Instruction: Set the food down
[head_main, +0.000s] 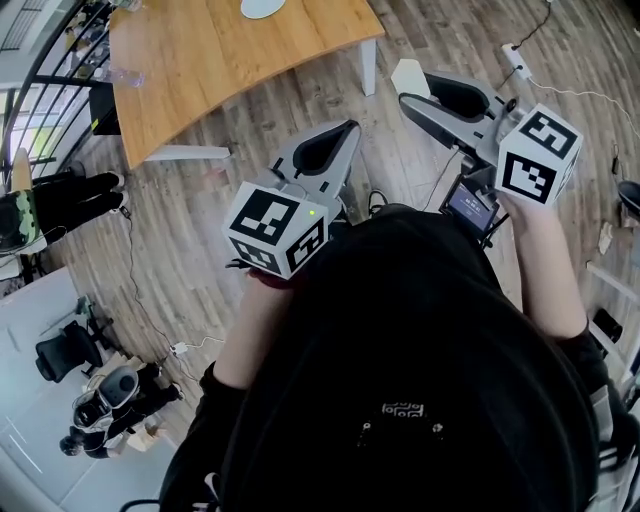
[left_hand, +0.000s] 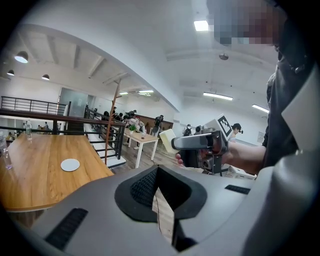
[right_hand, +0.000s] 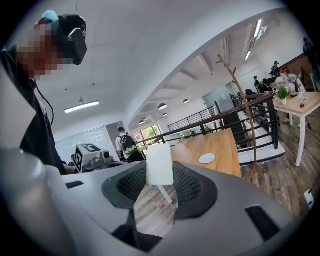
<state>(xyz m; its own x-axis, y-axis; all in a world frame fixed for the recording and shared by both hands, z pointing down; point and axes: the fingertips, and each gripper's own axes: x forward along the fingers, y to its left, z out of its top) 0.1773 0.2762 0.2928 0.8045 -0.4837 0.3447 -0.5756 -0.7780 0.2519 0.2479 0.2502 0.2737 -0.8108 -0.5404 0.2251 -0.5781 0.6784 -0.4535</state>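
The food is a pale cream slab (right_hand: 159, 165), and my right gripper (right_hand: 160, 172) is shut on it, with the slab standing up between the dark pads. In the head view the slab (head_main: 408, 77) pokes out of the right gripper (head_main: 412, 92) above bare wooden floor, right of the wooden table (head_main: 230, 60). A small white plate (head_main: 262, 8) lies on that table; it also shows as the plate (left_hand: 70, 164) in the left gripper view. My left gripper (head_main: 349, 129) is held in the air beside the right one, jaws together and nothing between them.
The table's white leg (head_main: 368, 66) stands near the grippers. A black railing (left_hand: 60, 120) and stairs run beyond the table. Cables and a power strip (head_main: 514, 58) lie on the floor at right. An office chair (head_main: 62, 352) and people are at far left.
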